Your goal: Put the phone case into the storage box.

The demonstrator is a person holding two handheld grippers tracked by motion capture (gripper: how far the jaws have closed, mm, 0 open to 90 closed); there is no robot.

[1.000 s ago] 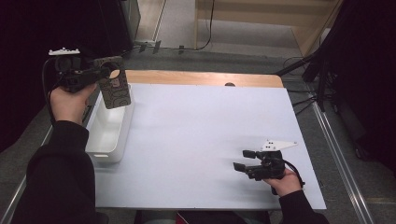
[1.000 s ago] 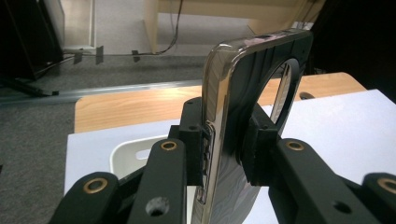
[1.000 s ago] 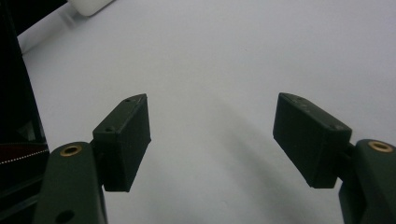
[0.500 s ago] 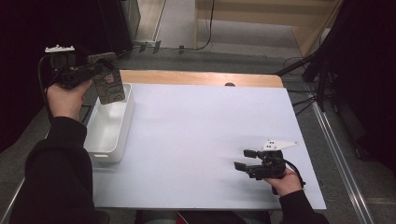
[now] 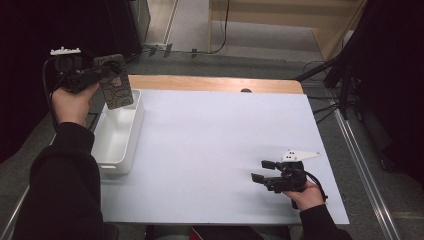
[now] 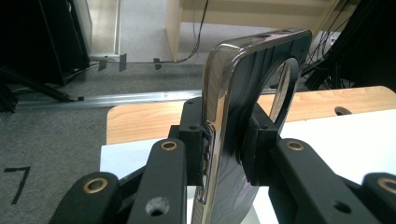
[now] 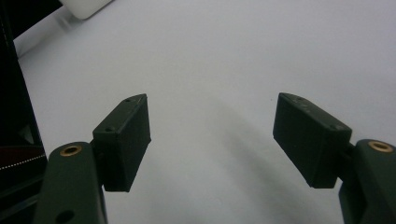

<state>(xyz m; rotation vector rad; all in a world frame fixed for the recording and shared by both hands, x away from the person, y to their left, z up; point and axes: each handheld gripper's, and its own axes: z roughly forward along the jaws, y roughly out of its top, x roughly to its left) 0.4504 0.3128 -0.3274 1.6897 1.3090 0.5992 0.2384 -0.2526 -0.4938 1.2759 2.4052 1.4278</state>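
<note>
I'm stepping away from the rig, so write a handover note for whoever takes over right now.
Left gripper: shut on the phone case, held upright in the air above the far end of the white bin.
Right gripper: open, nothing between its jaws, low over the white table cover at the near right.
Done: case is gripped and lifted.
Left: probably setting the case down; where is unclear.

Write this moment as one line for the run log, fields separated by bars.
left gripper: shut on dark patterned phone case, above white plastic bin | right gripper: open, empty, low over white table sheet
</note>
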